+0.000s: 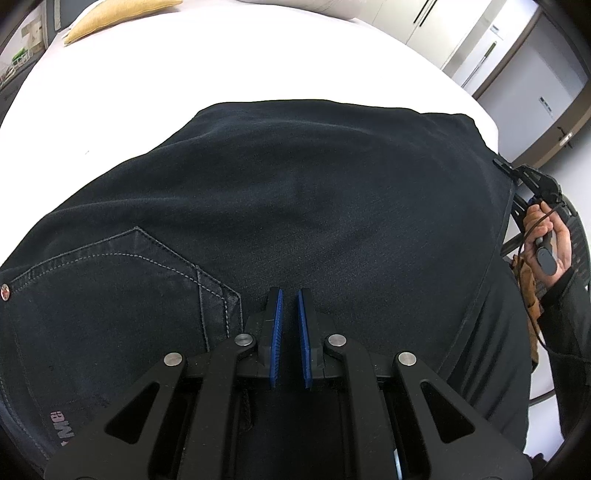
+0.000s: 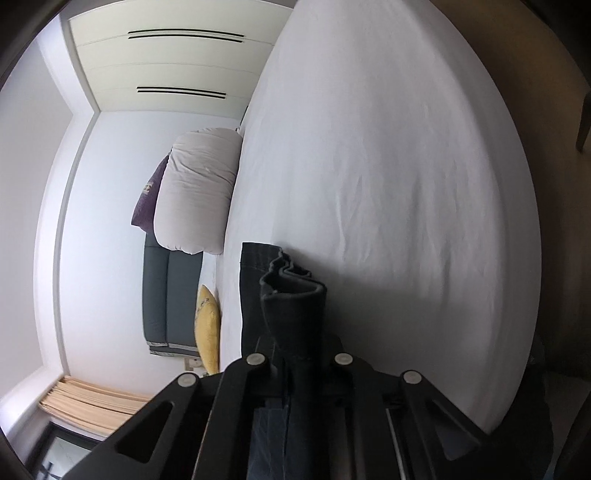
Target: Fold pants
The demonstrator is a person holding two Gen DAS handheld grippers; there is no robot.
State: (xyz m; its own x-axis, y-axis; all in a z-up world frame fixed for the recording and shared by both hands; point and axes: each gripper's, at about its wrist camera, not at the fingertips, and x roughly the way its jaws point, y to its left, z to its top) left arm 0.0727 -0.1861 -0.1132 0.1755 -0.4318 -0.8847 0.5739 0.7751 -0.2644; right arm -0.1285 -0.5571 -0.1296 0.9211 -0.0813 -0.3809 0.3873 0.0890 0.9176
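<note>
Dark denim pants (image 1: 295,206) lie spread on a white bed (image 1: 147,92), back pocket (image 1: 122,280) at the lower left. My left gripper (image 1: 289,291) hovers just over the fabric near the pocket, its blue pads (image 1: 277,325) a narrow gap apart with nothing between them. My right gripper (image 1: 517,177) shows at the right edge of the pants, held by a hand. In the right wrist view the camera is rolled sideways and the right gripper (image 2: 295,332) is shut on a bunched fold of the pants (image 2: 291,295) over the bed (image 2: 388,184).
A yellow cushion (image 1: 118,14) lies at the bed's far end, also visible in the right wrist view (image 2: 207,332). A white duvet (image 2: 195,192) is piled by a grey headboard (image 2: 166,295). White wardrobes (image 1: 517,66) stand beyond the bed's right side.
</note>
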